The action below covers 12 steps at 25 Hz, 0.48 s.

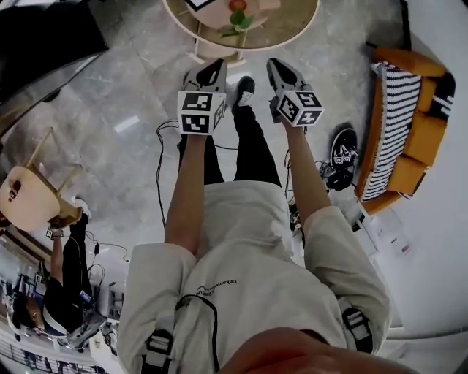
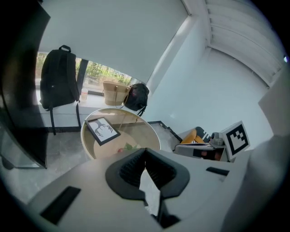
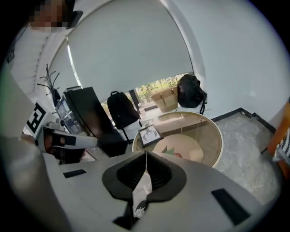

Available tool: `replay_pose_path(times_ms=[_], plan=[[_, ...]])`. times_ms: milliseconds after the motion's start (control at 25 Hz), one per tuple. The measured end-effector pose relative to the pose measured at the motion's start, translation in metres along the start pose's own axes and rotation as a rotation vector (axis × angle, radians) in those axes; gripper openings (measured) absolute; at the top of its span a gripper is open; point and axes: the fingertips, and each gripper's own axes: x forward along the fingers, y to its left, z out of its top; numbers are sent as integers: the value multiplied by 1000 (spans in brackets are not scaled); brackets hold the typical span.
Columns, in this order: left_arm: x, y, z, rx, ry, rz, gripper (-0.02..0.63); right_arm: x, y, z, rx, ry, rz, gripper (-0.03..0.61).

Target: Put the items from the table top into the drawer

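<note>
While both grippers hung short of the round table, neither held anything. The left gripper had its jaws clenched together, empty. The task's things lay beyond on the far tabletop: a picture frame to the left and a small red thing with green leaves beside it. The right gripper was likewise clenched and empty. A good approach probably meant releasing one pair of jaws before crossing the table's rim. No drawer could be made out. Floor cables lay left of the feet, the orange sofa closed off the right, and open floor lay between.
</note>
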Motion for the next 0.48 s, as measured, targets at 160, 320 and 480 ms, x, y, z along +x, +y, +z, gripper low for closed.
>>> replay_pose_path(times_ms=[160,320,480], plan=[[10,11,-18,-10,21,23,21,35,-21,-14,-84,75,45,34],[23,9,-27,-44,3,102,21,66,-45,-31,-206,187,115,34],[55,3,-45,-49,1,155,21,100,-70,-49,-403,287,216,35]])
